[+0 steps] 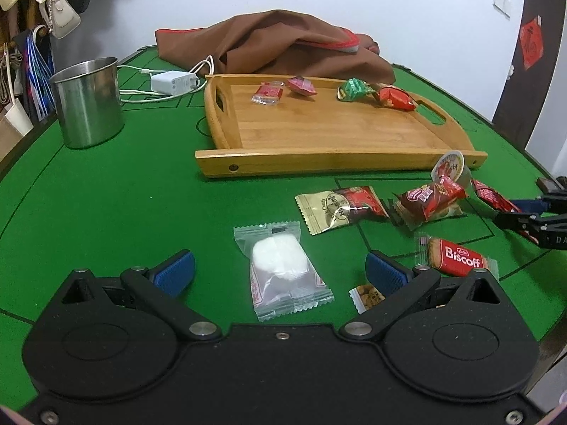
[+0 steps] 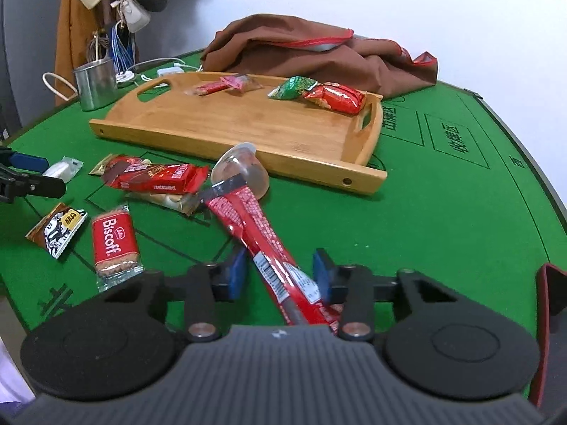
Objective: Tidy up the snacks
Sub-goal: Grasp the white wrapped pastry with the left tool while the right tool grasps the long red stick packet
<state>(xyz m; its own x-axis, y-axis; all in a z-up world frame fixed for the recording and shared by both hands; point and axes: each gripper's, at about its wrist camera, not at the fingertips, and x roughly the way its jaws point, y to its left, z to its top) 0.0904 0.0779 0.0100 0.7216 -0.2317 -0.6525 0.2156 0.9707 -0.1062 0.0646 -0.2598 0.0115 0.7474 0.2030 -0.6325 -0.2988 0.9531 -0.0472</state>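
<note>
The left gripper (image 1: 280,271) hangs low with its blue pads spread wide either side of a clear-wrapped white snack (image 1: 280,265) lying on the green desk (image 1: 106,205). The right gripper (image 2: 280,272) stands part open around a long red stick pack (image 2: 262,244), pads just beside it; contact is unclear. Its long axis runs up-left toward a tipped jelly cup (image 2: 244,170). The wooden tray (image 1: 319,163) holds four wrapped snacks along its far edge. Only the right view shows the brown cartoon packet (image 2: 56,230) whole, left of the Biscoff (image 2: 113,241).
</note>
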